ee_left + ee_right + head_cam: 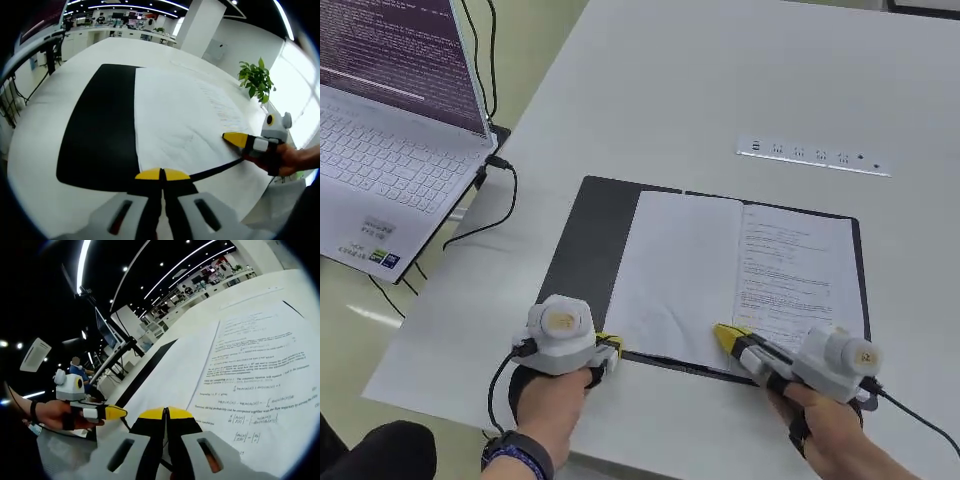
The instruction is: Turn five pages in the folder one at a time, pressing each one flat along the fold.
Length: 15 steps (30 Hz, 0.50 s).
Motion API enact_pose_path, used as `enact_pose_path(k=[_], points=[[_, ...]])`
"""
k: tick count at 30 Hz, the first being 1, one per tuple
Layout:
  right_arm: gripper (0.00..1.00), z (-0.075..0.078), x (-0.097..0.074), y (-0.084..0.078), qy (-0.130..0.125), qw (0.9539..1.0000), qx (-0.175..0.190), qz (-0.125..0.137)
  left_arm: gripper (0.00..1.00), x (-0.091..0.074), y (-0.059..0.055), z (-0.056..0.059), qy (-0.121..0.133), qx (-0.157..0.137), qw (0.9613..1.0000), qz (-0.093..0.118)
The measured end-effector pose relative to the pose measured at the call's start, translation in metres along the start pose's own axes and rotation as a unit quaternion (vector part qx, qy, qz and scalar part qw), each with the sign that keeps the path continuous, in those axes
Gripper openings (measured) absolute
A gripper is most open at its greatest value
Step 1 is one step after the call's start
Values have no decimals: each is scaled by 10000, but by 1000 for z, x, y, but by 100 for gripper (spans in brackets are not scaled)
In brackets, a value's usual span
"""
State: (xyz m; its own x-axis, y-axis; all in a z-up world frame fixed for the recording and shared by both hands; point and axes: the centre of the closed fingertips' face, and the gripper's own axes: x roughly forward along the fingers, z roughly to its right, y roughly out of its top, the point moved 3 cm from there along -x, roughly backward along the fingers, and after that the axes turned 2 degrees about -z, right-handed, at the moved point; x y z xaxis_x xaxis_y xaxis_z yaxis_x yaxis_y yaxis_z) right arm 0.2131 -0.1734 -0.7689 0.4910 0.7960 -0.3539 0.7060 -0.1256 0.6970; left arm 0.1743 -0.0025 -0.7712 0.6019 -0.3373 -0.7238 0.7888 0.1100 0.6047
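A black folder [588,250] lies open on the white table. A blank turned page [675,272] covers its middle and a printed page [792,275] lies on the right. My left gripper [609,346] is shut, its yellow tips at the folder's near edge by the blank page's lower left corner [162,174]. My right gripper [725,334] is shut too, its yellow tips resting low on the fold between the two pages [166,413]. In the left gripper view the right gripper [235,139] lies on the paper. In the right gripper view the left gripper [114,412] sits at the left.
An open laptop [390,150] stands at the far left with black cables [490,215] trailing toward the table edge. A white power strip [813,156] is set in the table beyond the folder. A potted plant [256,78] stands in the room behind.
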Motion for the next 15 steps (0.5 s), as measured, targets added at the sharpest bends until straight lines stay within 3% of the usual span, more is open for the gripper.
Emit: enact_pose_path(k=[15], points=[[0, -15, -10, -17, 86, 9999, 6, -145, 0, -1, 0, 0, -41, -40, 10000, -1]])
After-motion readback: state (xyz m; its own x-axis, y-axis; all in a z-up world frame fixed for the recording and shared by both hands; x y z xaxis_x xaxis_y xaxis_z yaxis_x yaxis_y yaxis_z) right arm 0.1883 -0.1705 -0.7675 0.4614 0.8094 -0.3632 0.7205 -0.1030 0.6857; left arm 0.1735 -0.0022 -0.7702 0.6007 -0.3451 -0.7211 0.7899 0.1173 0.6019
